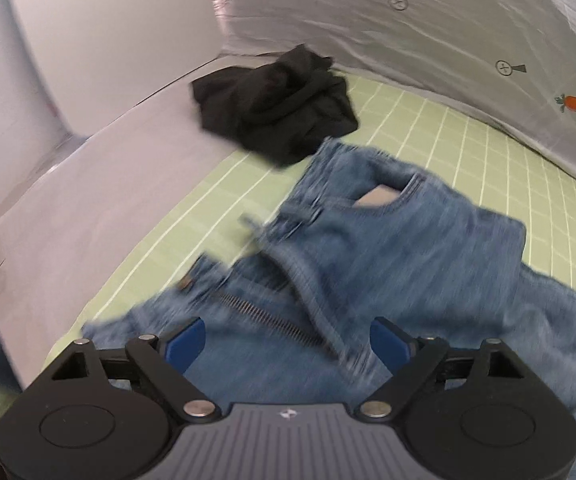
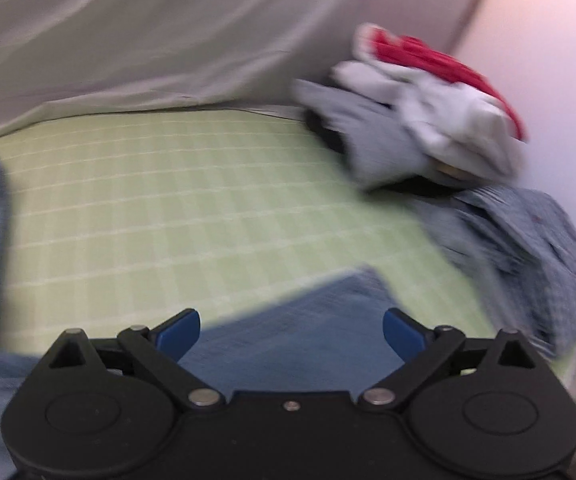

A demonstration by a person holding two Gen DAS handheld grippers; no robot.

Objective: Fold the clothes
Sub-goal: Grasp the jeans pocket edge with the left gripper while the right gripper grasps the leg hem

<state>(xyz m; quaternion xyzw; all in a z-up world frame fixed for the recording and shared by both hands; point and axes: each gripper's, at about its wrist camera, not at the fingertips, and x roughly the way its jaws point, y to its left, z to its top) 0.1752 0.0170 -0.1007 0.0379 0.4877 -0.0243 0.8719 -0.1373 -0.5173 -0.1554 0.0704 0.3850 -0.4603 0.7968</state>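
Left wrist view shows the left gripper hanging over blue jeans, its 2 blue-tipped fingers spread wide with nothing pinched between them. The jeans lie crumpled on a pale green checked sheet, waistband and zipper facing up just ahead of the fingertips. Beyond them a crumpled black garment sits at the sheet's far edge, apart from the denim. A grey cloth with a carrot print rises behind. Right wrist view, blurred, has the right gripper also spread wide and empty above a denim leg. Further off to the right lie a blue checked shirt and a heap of white, grey and red clothes.
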